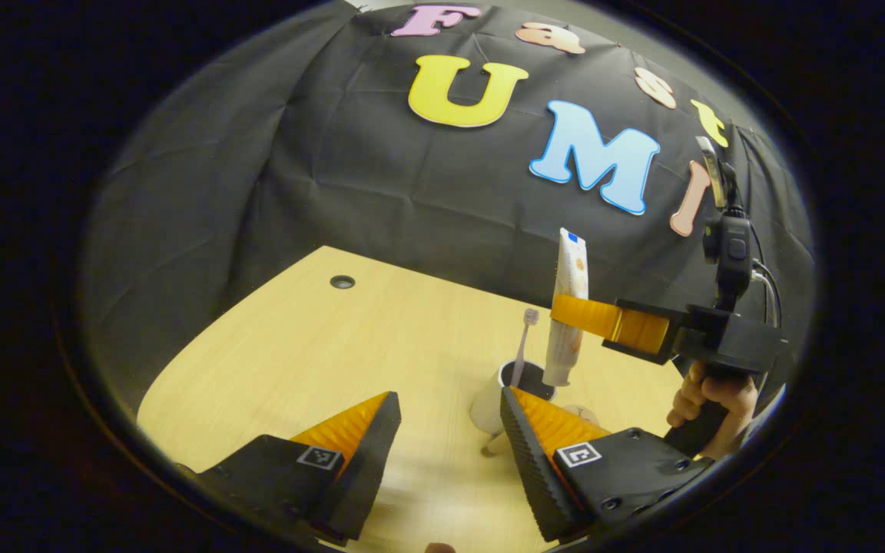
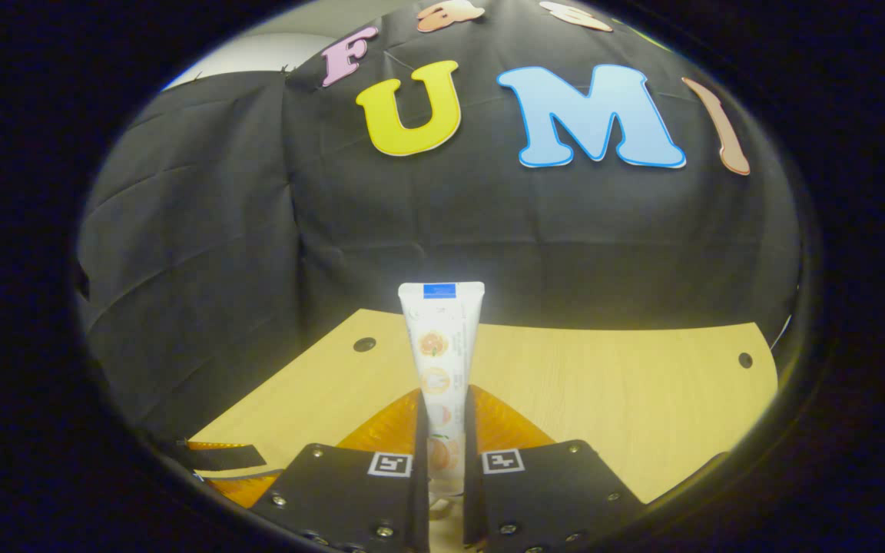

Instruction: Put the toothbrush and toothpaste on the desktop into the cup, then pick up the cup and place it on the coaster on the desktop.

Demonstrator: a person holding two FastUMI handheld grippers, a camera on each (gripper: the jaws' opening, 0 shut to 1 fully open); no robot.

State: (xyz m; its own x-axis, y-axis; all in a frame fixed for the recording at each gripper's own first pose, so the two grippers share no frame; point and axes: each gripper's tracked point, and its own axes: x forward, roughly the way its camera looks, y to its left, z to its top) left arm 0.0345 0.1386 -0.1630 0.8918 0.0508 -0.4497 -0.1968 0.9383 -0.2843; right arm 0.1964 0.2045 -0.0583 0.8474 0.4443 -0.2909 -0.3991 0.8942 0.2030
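Toothbrush stands in cup on table, 5 o'clock in left gripper view. Left hand-held gripper released, empty. Right hand-held gripper clenched on upright toothpaste, cap over rim at 3 o'clock. Risk: off-centre release, tube misses or tips cup.

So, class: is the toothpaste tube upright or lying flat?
Upright. The toothpaste tube stands vertically, clamped between the right claw's fingers, its lower end over the cup, beside the toothbrush.

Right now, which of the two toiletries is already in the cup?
The toothbrush: it stands in the cup, while the toothpaste is clamped in the right gripper above it.
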